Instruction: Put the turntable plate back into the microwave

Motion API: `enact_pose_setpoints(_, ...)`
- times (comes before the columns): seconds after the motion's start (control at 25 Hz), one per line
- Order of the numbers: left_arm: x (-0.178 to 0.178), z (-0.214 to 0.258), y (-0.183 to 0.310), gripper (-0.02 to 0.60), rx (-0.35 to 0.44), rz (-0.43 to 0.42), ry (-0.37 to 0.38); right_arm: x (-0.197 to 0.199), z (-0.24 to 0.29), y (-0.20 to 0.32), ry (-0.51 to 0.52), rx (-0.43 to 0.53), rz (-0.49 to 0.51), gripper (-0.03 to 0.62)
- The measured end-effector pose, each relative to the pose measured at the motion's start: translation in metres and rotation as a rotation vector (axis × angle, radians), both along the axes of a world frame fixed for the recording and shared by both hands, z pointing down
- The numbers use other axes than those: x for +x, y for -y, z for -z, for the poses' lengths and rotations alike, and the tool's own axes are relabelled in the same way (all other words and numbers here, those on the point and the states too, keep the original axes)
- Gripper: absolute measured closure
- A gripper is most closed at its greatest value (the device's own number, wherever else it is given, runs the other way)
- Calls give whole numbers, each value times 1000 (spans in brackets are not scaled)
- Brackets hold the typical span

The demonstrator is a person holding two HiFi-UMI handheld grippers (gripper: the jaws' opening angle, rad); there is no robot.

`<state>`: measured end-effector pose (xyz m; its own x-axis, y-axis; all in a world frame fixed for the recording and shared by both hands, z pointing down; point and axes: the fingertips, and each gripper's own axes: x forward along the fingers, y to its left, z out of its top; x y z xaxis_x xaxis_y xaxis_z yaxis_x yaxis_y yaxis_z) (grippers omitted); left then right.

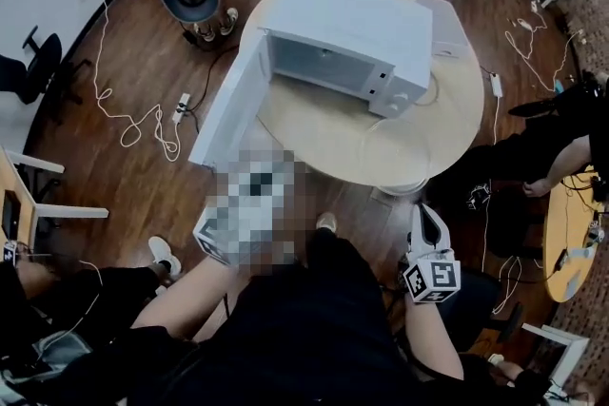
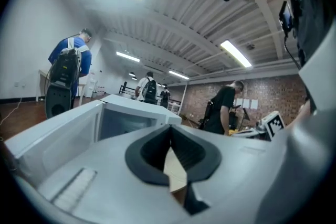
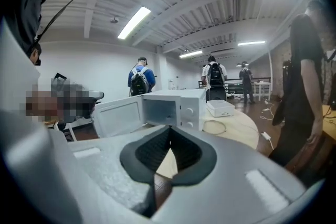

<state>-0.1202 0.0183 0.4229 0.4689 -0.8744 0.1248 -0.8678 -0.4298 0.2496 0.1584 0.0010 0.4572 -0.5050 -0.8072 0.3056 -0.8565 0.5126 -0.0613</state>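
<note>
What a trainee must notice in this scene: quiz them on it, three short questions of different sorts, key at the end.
1. True or false: the door of the microwave stands open.
2. The right gripper holds: A) a plate, B) a cable, C) nothing.
3. Fill in: the microwave stands on a round ___.
Key: 1 true; 2 C; 3 table.
</note>
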Motion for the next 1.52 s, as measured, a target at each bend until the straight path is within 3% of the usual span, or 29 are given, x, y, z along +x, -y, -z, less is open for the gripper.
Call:
enact_pose_setpoints(0.24,32,1,62,578,-18,-47,16,39,-34,63,-30,-29,-97,592)
enact_pose_setpoints(0.4,47,-2,97,578,-48,-53,32,71,-84,87,-88,-129,-165,592)
enact_pose_setpoints(0.52,55,-2,116,578,-69,-64,39,90,-122,96,-78,-231,-218,592)
enact_pose_setpoints(0.56,57,-2,121,578,-77,-72,41,94,-136,97,-54,-278,-234,586)
enact_pose_setpoints(0.64,59,-4,125,578,-90,-100,51,100,-168,93,27,-394,-284,402)
enact_pose_setpoints(0.68,58,-4,127,578,-95,-115,58,104,-182,89,80,-447,-324,367)
enact_pose_setpoints(0.8,44,-4,133,578,-106,-137,75,112,-216,80,225,-563,-437,340)
enact_pose_setpoints(0.96,14,-2,140,578,-125,-136,108,100,-245,72,364,-651,-518,336)
enact_pose_setpoints(1.08,-1,2,146,578,-130,-126,117,88,-258,70,411,-680,-537,337)
enact_pose_setpoints(1.4,14,5,150,578,-120,-197,118,84,-275,69,529,-679,-596,342)
enact_pose_setpoints(1.52,14,4,148,578,-121,-201,121,79,-272,73,559,-651,-579,399)
